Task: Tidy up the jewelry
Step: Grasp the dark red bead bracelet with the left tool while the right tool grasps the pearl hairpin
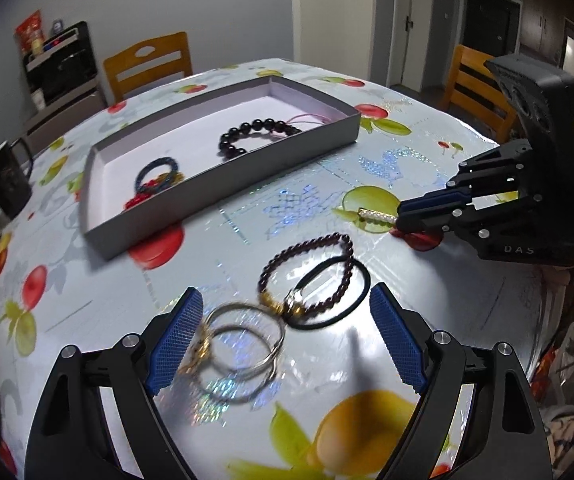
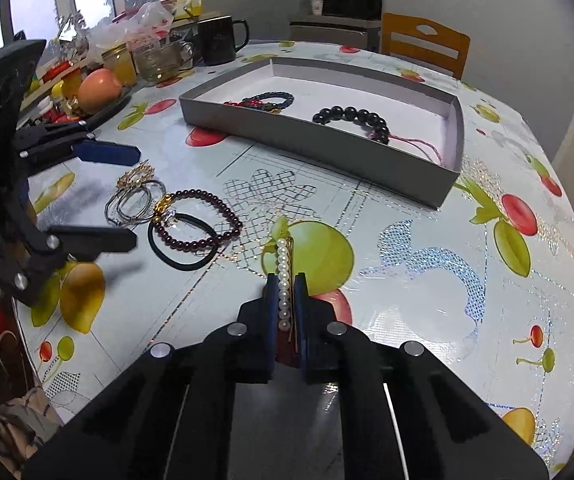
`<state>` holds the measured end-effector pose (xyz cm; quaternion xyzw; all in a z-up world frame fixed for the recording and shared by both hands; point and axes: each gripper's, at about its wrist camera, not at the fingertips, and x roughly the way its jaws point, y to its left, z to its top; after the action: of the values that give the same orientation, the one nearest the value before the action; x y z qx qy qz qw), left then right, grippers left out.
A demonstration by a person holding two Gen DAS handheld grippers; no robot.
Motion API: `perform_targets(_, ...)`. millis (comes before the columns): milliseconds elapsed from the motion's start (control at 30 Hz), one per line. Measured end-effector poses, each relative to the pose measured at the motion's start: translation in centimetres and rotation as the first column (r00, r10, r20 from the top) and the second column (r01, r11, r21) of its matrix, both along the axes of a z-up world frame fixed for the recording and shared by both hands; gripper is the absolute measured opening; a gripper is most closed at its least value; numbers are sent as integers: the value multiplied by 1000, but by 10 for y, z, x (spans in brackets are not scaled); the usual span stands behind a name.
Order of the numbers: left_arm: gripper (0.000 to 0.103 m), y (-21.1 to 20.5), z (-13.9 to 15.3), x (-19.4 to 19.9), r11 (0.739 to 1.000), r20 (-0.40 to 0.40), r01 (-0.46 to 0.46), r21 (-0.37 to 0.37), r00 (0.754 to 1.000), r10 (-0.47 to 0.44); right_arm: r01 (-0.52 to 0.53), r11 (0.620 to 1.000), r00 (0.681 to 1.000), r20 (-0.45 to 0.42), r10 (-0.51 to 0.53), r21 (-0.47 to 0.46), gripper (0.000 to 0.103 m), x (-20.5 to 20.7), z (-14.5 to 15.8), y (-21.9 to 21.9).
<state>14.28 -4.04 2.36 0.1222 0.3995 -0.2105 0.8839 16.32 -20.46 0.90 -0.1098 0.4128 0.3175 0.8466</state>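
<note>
My right gripper (image 2: 286, 284) is shut on a pearl hair clip (image 2: 283, 276) low over the table; it also shows in the left wrist view (image 1: 401, 216) with the clip (image 1: 375, 216) sticking out. My left gripper (image 1: 283, 320) is open just above silver hoop bangles (image 1: 239, 344). Beside them lie a dark red bead bracelet (image 1: 311, 272) and a black hair tie (image 1: 327, 292). A grey shallow box (image 1: 223, 184) holds a black bead bracelet (image 1: 255, 136) and blue and red bracelets (image 1: 155, 180).
A black mug (image 2: 217, 40), jars and food clutter (image 2: 99, 76) stand at the table's far left edge. Wooden chairs (image 1: 147, 64) stand behind the table. The fruit-patterned tablecloth (image 2: 427, 264) is shiny.
</note>
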Motion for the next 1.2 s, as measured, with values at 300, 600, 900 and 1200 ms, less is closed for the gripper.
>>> perform_targets(300, 85, -15, -19, 23, 999, -44, 15, 45, 999, -13, -6, 1000, 1000, -13, 6, 10, 8, 1, 0, -1)
perform_targets(600, 28, -9, -15, 21, 999, -56, 31, -25, 998, -33, -5, 1000, 1000, -12, 5, 11, 8, 1, 0, -1)
perform_targets(900, 19, -2, -3, 14, 998, -28, 31, -58, 999, -33, -5, 1000, 1000, -12, 5, 15, 8, 2, 0, -2)
perform_targets(1200, 45, -9, -3, 20, 998, -31, 33, -61, 999, -35, -7, 1000, 1000, -15, 7, 19, 8, 2, 0, -2)
